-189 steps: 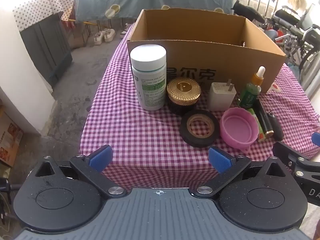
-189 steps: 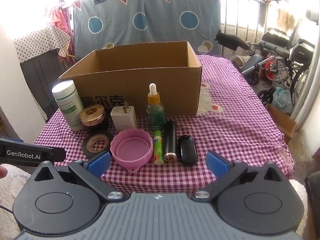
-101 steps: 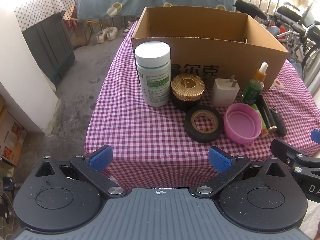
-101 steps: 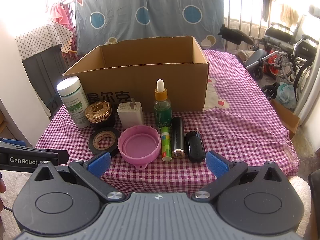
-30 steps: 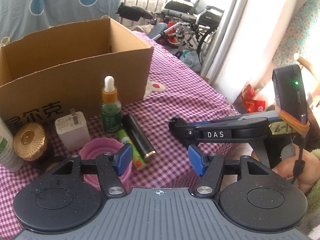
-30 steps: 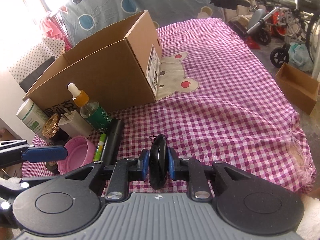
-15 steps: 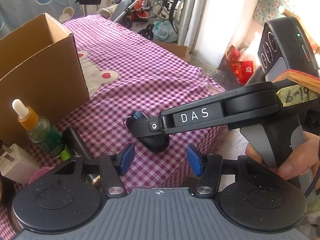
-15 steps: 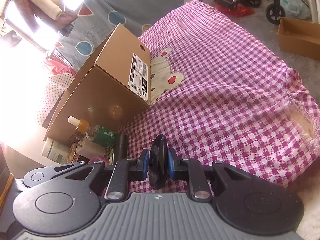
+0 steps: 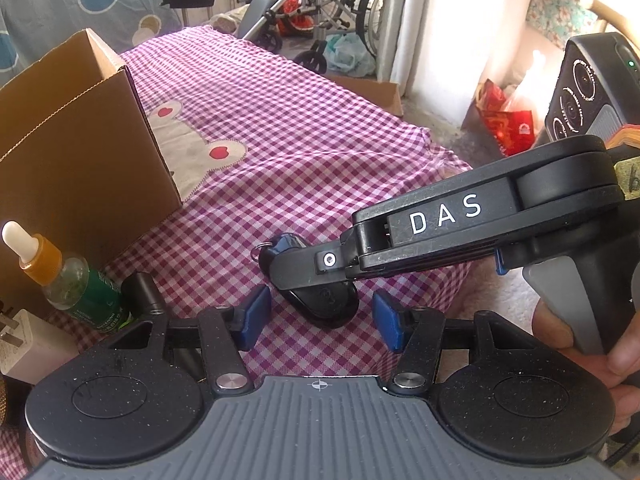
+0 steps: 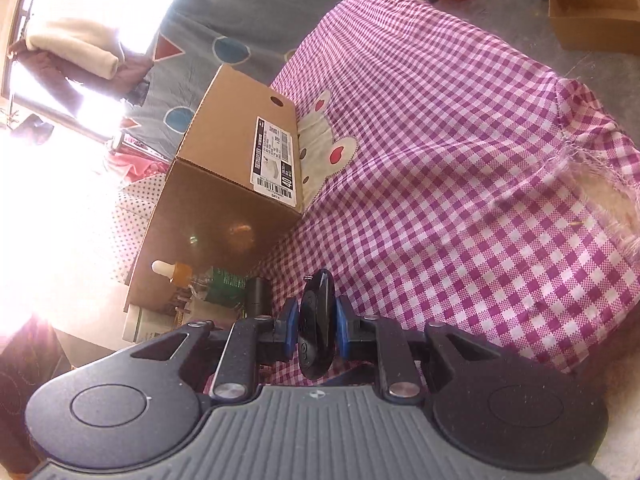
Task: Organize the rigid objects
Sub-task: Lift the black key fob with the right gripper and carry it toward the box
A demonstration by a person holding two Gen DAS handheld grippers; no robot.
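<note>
My right gripper [image 10: 316, 326] is shut on a black key fob [image 10: 316, 328], held on edge above the checked cloth. In the left wrist view the same fob [image 9: 320, 300] hangs in the right gripper's fingers [image 9: 300, 270], which reach in from the right. My left gripper [image 9: 320, 318] is open, its blue pads either side of the fob and apart from it. The cardboard box [image 9: 76, 152] stands at the left; it also shows in the right wrist view [image 10: 224, 200].
A green dropper bottle [image 9: 64, 280], a black tube [image 9: 146, 292] and a white plug adapter [image 9: 24, 344] stand by the box front. The pink checked tablecloth [image 9: 304, 128] extends right to its frayed edge [image 10: 600, 184]. Wheelchairs and a small carton are on the floor beyond.
The right gripper, holding the fob, has tilted further to the left. The left gripper has moved closer, and the fob now sits between its open pads.
</note>
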